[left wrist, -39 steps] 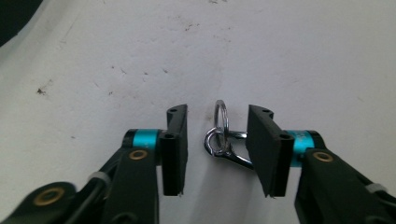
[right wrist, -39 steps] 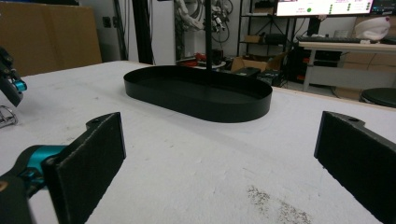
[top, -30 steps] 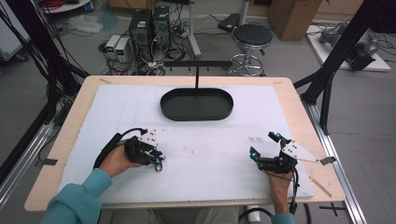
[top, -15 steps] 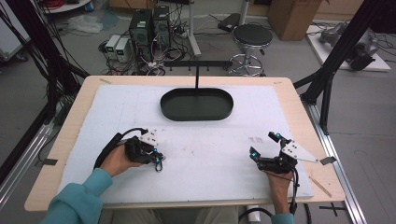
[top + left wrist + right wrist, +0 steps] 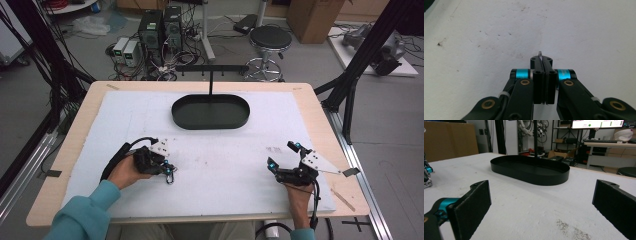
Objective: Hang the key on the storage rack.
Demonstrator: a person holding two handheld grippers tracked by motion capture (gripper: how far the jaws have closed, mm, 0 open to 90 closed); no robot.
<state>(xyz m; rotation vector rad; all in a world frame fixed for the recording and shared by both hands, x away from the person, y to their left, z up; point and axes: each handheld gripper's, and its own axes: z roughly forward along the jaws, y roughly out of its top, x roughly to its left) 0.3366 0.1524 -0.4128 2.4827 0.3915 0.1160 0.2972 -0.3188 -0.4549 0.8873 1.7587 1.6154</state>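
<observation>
My left gripper (image 5: 169,174) rests on the white mat at the near left, held by a hand in a teal sleeve. In the left gripper view its jaws (image 5: 541,60) are pressed together, and a thin silvery sliver (image 5: 540,53) pokes out between the tips; what it is I cannot tell. My right gripper (image 5: 283,155) lies at the near right with its jaws wide apart and nothing between them. In the right gripper view (image 5: 541,202) it faces the black oval tray (image 5: 531,176).
The black oval tray (image 5: 210,126) sits at the far middle of the mat, with a thin black post (image 5: 210,85) and a hooked crossbar (image 5: 219,68) rising behind it. White mat (image 5: 220,160) lies bare between the grippers. The table's wooden edge (image 5: 190,218) runs along the near side.
</observation>
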